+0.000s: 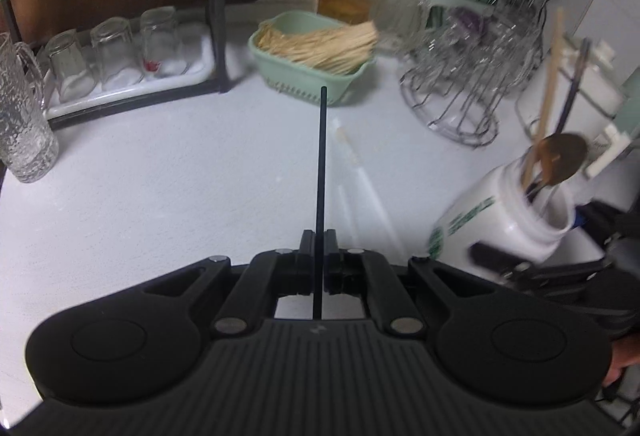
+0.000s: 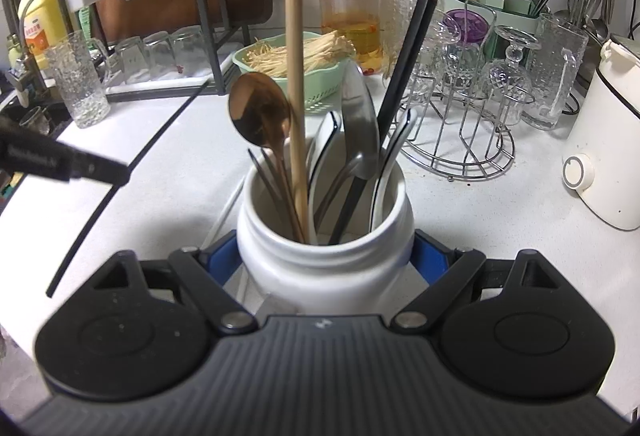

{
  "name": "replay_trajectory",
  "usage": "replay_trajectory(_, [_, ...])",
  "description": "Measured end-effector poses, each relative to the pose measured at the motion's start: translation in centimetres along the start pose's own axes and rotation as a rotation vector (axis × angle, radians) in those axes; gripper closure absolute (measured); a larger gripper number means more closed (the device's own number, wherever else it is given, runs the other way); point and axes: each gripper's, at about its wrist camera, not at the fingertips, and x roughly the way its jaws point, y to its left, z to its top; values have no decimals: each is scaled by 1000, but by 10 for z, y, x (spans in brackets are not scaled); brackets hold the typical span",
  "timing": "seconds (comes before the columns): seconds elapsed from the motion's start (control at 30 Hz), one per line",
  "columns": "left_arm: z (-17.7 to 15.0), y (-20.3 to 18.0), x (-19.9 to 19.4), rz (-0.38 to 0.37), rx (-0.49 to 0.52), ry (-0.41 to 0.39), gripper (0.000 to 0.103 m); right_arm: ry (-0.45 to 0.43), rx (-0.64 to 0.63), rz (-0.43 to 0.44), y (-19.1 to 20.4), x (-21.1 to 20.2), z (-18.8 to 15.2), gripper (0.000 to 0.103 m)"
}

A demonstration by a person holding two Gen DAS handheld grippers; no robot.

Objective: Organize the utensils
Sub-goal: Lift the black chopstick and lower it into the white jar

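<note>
In the left wrist view, the white jar [image 1: 500,228] and the utensils in it are smeared by motion blur, so its green print cannot be read. The wire glass rack [image 1: 472,84] and its glasses are also blurred. On the counter [image 1: 160,196], pale streaks beside the black chopstick [image 1: 321,172] are too faint to identify. In the right wrist view, the tall wooden stick [image 2: 295,56] is cut off by the top edge, and the jar's [image 2: 324,256] base is hidden behind the right tongs [image 2: 324,260].
</note>
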Motion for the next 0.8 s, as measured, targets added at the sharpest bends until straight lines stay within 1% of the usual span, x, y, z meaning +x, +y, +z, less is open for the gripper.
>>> replay_trajectory(0.1, [5,-13,-15,-38,-18,-47,99,-3,-9,10,1,0,0,12])
replay_trajectory(0.2, [16,-27,-38,-52,0,-129,99,-6,-15,18,3,-1,-1,12])
replay_trajectory(0.33, [38,-44,-70,-81,21,-240,99,-11,-24,29,6,-1,-1,12])
replay_trajectory(0.53, [70,-79,-99,-164,58,-378,99,-19,-37,44,10,1,-1,12])
replay_trajectory(0.63, [82,-97,-100,-200,89,-430,99,-20,-40,48,11,2,-1,12])
replay_trajectory(0.8, [90,-119,-80,-250,126,-465,99,-22,-43,49,11,1,-2,12])
